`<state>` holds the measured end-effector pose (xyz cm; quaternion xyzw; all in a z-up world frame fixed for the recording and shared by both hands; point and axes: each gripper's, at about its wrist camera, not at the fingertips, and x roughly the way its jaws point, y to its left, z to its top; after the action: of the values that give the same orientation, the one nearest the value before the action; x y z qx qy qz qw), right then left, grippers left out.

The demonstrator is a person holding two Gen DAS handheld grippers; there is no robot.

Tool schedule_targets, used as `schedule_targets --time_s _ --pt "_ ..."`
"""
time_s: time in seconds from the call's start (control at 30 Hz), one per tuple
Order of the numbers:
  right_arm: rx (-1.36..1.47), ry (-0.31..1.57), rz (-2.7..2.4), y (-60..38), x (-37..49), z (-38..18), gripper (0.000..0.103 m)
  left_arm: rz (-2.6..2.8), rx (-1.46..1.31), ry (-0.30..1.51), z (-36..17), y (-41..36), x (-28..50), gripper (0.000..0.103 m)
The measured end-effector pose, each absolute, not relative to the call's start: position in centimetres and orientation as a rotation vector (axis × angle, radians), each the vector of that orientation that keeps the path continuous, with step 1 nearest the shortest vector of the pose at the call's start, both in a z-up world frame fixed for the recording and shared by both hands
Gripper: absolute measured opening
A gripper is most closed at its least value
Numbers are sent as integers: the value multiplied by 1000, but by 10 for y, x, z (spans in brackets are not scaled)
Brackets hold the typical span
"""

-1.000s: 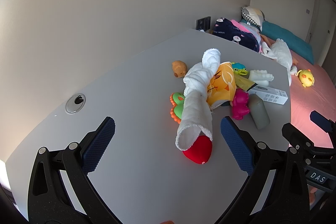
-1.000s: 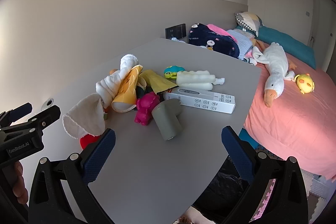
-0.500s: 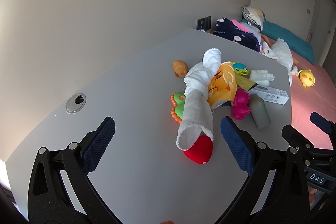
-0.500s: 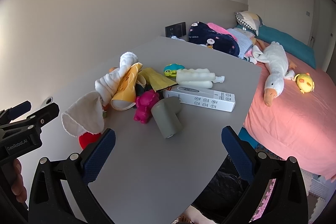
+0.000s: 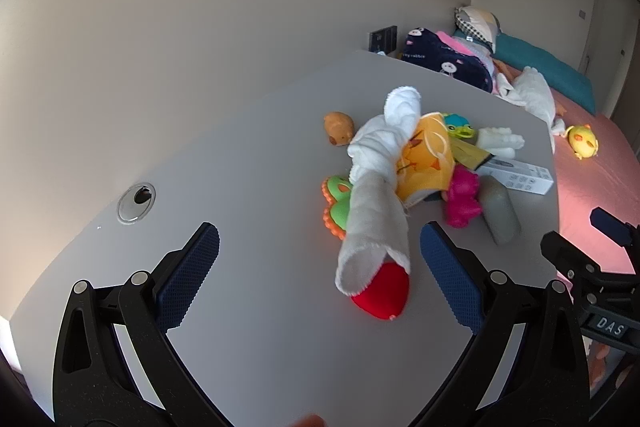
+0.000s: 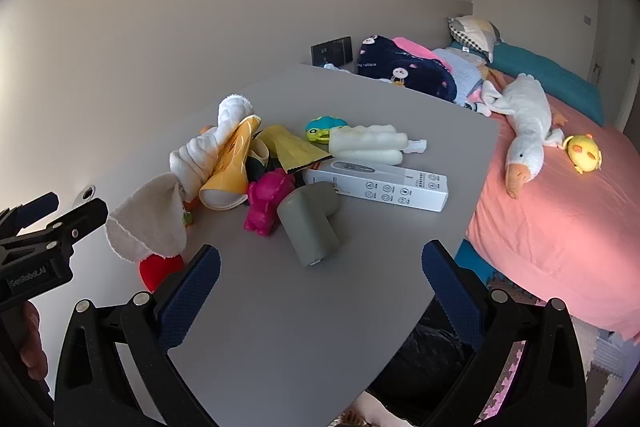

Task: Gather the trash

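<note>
Trash and toys lay heaped together near the far right corner of the grey table (image 5: 240, 187). We saw a white cloth (image 5: 380, 187) draped across the heap, its near end resting over a red toy (image 5: 384, 297) that sat closest to our left gripper (image 5: 318, 273). Under the cloth leaned a yellow cup (image 6: 232, 163), touching a pink toy (image 6: 266, 201), and just beside that lay a grey cylinder (image 6: 310, 229) on its side. A long white box (image 6: 384, 183) rested toward the table's right edge, with a yellow wrapper (image 6: 290, 149) touching its far end and a white bumpy bottle (image 6: 368, 147) beyond it. A green and orange toy (image 5: 338, 203) peeked from the cloth's left side, and a small brown toy (image 5: 339, 127) sat apart toward the far edge.

We held both tools above the near part of the table. Our left gripper gaped wide with nothing between its blue pads (image 5: 188, 277); our right gripper (image 6: 320, 303) stood equally wide and held nothing. Beyond the right edge spread a pink bed (image 6: 560, 227) with a white goose plush (image 6: 524, 131).
</note>
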<state>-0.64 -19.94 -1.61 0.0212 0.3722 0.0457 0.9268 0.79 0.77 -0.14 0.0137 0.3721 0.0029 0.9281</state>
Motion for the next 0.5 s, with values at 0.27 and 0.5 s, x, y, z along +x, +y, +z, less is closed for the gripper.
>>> schedule_targets --time_s 0.27,0.5 --pt "21 780 98 -196 17 -28 100 -8 2 794 -12 9 39 96" --pt "20 802 105 -197 41 -41 97 -43 -4 833 -24 3 66 81"
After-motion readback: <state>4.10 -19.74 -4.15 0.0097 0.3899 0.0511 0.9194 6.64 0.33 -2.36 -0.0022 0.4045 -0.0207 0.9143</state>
